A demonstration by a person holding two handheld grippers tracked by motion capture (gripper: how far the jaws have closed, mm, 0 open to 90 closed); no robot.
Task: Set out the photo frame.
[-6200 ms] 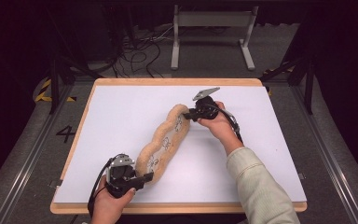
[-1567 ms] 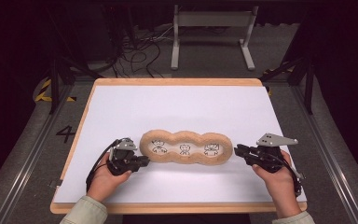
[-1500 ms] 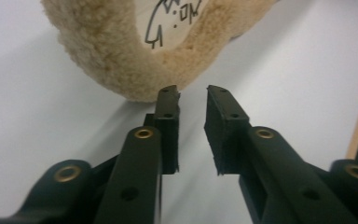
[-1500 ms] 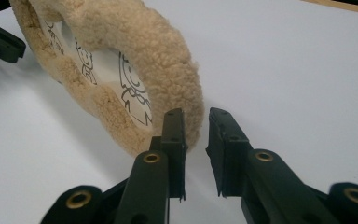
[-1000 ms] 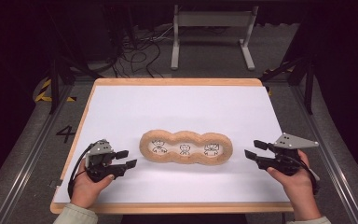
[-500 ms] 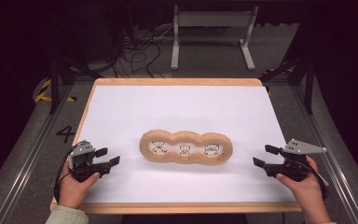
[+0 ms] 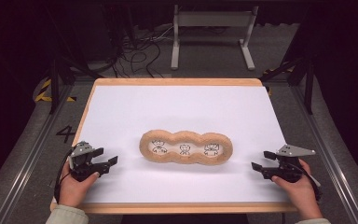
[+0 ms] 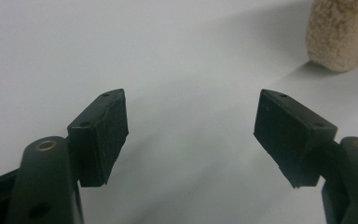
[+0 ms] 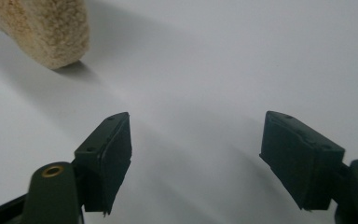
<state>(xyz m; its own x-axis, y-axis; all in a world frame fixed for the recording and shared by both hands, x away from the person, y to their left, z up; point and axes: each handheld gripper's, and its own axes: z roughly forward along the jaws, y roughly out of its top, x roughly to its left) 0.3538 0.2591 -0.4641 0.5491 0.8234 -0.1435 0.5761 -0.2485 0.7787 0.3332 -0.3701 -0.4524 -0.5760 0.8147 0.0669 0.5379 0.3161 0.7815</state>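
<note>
A tan fleecy three-lobed cushion [image 7: 185, 147] with black drawings in its three hollows lies flat in the middle of the white table top [image 7: 182, 107]. My left gripper [image 7: 108, 162] rests near the front left corner, open and empty, well left of the cushion. My right gripper [image 7: 258, 167] sits near the front right edge, open and empty, right of the cushion. In the left gripper view the jaws [image 8: 191, 130] stand wide apart with the cushion's end [image 8: 340, 32] at the upper right. In the right gripper view my gripper [image 9: 196, 149] is also spread, the cushion's end [image 9: 46, 32] at upper left.
The white top has a wooden rim [image 7: 177, 82]. Beyond it stand a metal frame [image 7: 212, 28] and cables [image 7: 140, 51] on the dark floor. Metal rails [image 7: 28, 154] run along both sides of the table.
Both grippers have let go of the cushion's ends and drawn outward and toward the front edge. The cushion, earlier lying diagonal, now lies straight across the middle and still.
</note>
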